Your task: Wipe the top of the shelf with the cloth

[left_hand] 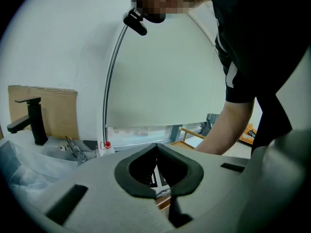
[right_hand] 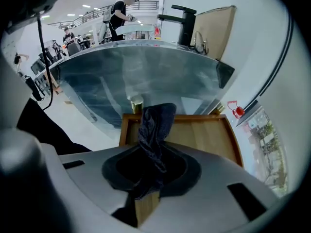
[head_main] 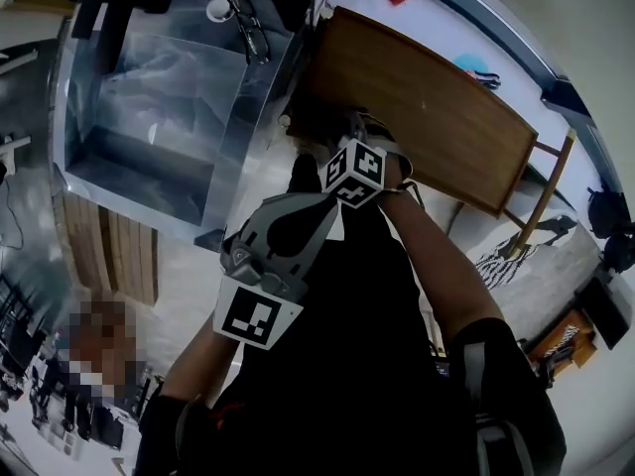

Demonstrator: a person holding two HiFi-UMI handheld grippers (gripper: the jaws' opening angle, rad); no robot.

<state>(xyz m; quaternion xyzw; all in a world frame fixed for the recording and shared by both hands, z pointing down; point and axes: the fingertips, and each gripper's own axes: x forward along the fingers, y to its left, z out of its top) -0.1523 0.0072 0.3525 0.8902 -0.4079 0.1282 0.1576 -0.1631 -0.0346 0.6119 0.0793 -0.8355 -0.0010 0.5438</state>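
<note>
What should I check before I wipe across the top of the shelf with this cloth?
1. Cloth gripped: ok, the right gripper is shut on it.
2. Cloth over the shelf top: ok, its end reaches the edge beside the sink.
3. Cloth pressed onto the wood: cannot tell.
4. Left gripper out of the way: ok, shut, empty, off the shelf.
5. Wood ahead bare: ok.

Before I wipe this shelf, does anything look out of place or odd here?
Nothing spilled or broken. One oddity: the cloth, pinched in the right claw, is bunched into a narrow twist over the wooden shelf top, not spread flat for wiping.
</note>
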